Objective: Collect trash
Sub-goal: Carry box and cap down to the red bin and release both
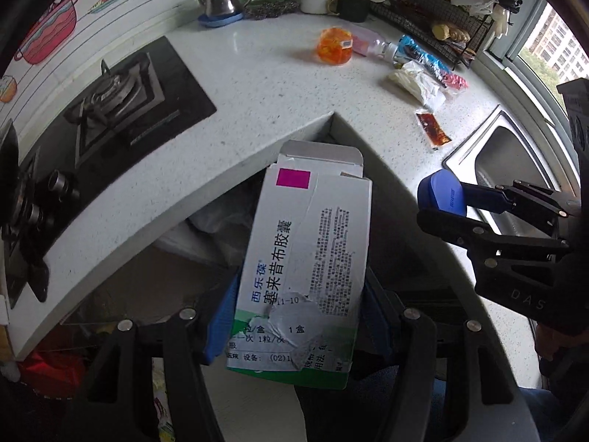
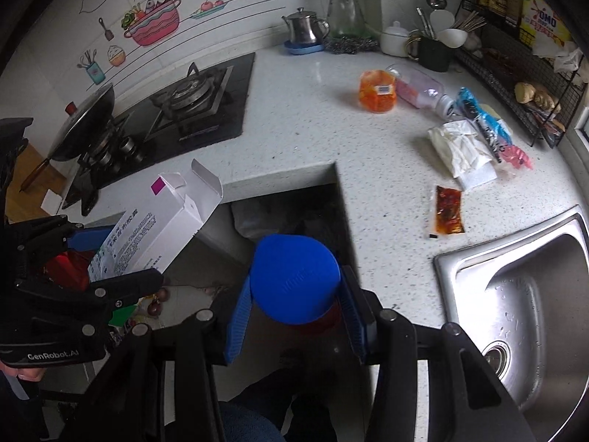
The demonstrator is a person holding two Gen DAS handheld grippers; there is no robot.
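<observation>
My left gripper [image 1: 294, 316] is shut on a white medicine box [image 1: 305, 258] with a torn label, held above the gap in front of the counter corner; the box also shows in the right wrist view [image 2: 162, 228]. My right gripper [image 2: 294, 309] is shut on a container with a blue lid [image 2: 294, 280], also seen in the left wrist view [image 1: 441, 193]. On the white counter [image 1: 257, 84] lie a sauce packet [image 2: 448, 211], crumpled white paper [image 2: 464, 151], a blue wrapper [image 2: 482, 118], a pink plastic bottle [image 2: 419, 90] and an orange packet [image 2: 378, 92].
A gas stove [image 2: 184, 103] with a wok [image 2: 83, 125] is at the left. A steel sink [image 2: 522, 305] is at the right. A kettle [image 2: 305, 29], a white jar [image 2: 395, 38], a utensil cup [image 2: 434, 51] and a wire rack [image 2: 522, 73] line the back.
</observation>
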